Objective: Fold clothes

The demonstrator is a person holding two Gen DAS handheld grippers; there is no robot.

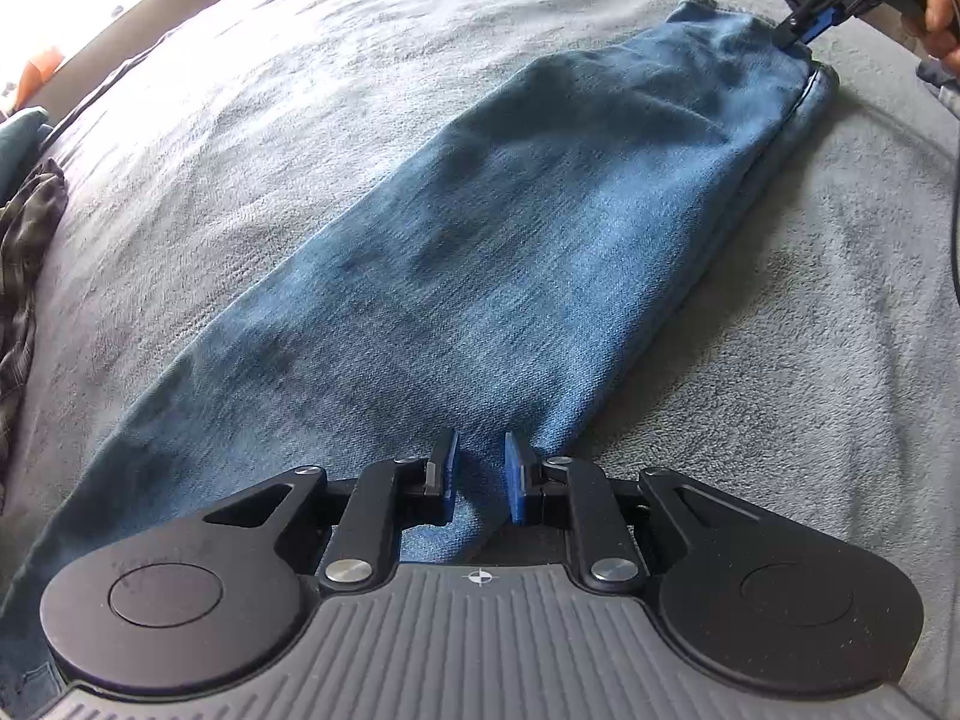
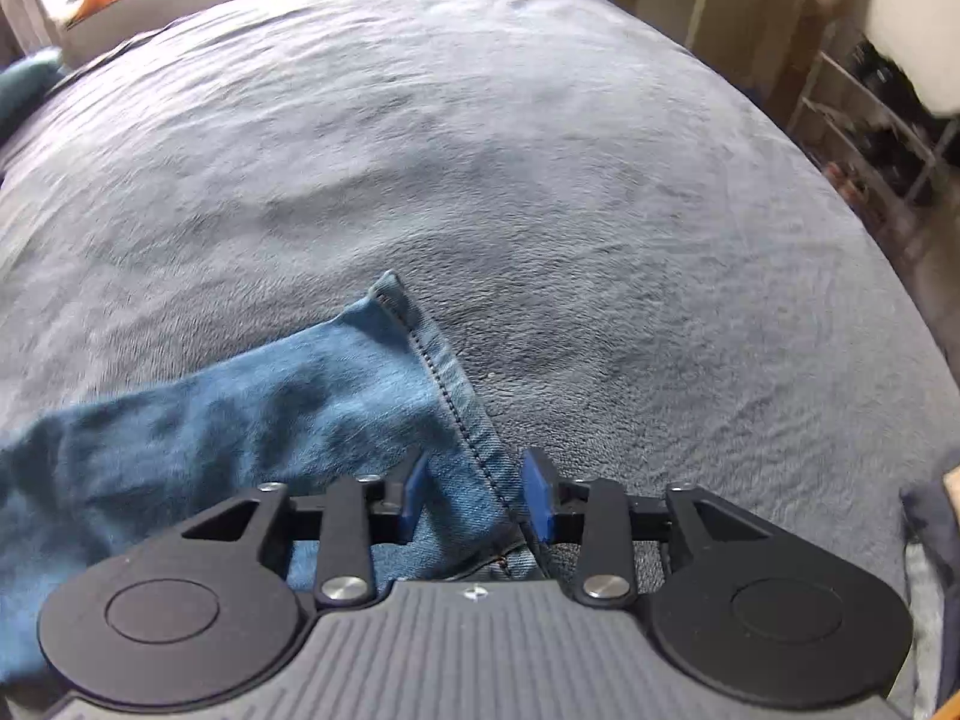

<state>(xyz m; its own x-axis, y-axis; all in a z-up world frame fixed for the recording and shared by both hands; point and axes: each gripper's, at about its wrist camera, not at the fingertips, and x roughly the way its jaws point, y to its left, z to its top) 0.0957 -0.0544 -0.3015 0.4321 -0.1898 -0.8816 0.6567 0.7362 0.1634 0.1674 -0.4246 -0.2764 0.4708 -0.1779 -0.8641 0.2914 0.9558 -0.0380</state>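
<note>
Blue jeans [image 1: 480, 228] flat along the grey blanket [image 1: 300, 108], left gripper [image 1: 480, 474] and right gripper [image 2: 474, 495] both slightly parted over denim edges — pinching or not, impossible to tell — so probably a slipped hem and a skewed fold if lifted unevenly.

The jeans [image 1: 492, 252] are blue denim, matt, with stitched hems. The blanket [image 1: 300, 90] under them is grey, soft, napped fleece. Each gripper [image 1: 480, 474] is matt black plastic with shiny metal rivets and blue ribbed pads [image 2: 537, 498].
</note>
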